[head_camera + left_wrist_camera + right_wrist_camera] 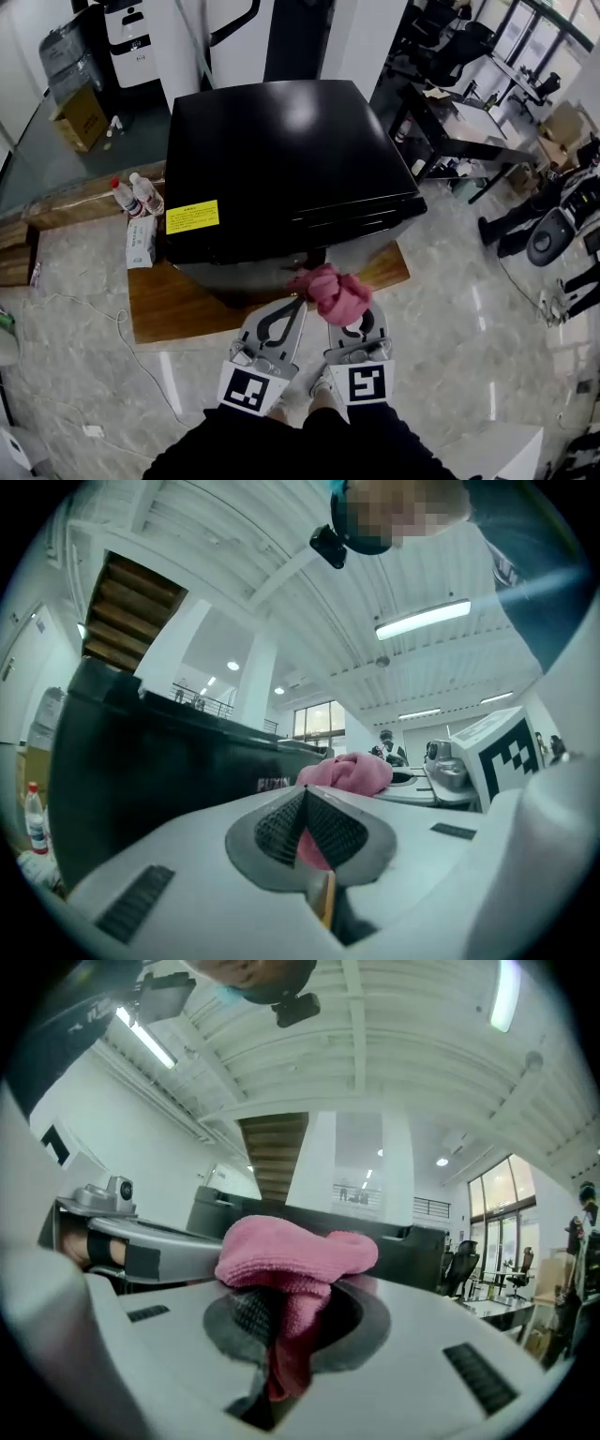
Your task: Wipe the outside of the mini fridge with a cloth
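Head view: the shiny black mini fridge (281, 159) stands on a brown wooden board (178, 300). The fluffy pink cloth (333, 291) is right by its front, low down.

Left gripper view: the left gripper (305, 794) is squeezed shut, holding nothing.

Right gripper view: the right gripper (281, 1307) pinches the cloth (291, 1255) tight.

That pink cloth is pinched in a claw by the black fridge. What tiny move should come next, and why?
Probably push the right claw forward until the pink cloth presses on the fridge front. The cloth is gripped and bunched at the claw tip, right by the fridge, but whether it touches is unclear.
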The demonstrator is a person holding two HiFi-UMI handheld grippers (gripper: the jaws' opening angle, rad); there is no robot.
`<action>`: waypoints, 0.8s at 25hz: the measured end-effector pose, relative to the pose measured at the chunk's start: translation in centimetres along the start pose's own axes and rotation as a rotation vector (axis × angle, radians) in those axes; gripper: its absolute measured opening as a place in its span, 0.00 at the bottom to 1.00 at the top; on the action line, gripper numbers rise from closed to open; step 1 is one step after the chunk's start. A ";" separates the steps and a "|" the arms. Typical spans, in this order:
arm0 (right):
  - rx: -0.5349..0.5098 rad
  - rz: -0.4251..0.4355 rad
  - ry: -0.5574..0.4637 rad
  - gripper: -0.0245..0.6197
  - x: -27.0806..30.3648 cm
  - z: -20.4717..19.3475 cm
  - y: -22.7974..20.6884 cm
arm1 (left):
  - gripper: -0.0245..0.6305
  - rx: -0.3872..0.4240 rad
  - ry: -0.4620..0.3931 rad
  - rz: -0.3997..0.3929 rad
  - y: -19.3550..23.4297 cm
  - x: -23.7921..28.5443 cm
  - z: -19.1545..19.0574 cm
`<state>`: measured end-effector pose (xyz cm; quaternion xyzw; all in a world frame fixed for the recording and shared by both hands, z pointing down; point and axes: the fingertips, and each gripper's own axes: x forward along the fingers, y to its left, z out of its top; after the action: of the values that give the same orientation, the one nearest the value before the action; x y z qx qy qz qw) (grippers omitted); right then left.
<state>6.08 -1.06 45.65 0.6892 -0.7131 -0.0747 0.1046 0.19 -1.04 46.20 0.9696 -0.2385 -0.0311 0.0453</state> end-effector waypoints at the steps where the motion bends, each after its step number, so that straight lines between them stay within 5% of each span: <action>1: 0.000 -0.018 -0.015 0.13 -0.1 0.7 -1.4 | 0.05 0.008 -0.012 -0.007 -0.5 0.9 0.8; 9: 0.003 -0.044 -0.083 0.13 1.9 1.4 -8.0 | 0.05 -0.027 -0.109 0.017 -2.7 6.5 3.4; 20: 0.010 -0.014 -0.196 0.13 2.8 -0.3 -8.3 | 0.05 0.027 -0.027 0.073 -3.2 8.3 -1.7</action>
<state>14.13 -4.15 44.00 0.6839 -0.7155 -0.1391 0.0304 9.12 -1.93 47.21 0.9603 -0.2747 -0.0392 0.0302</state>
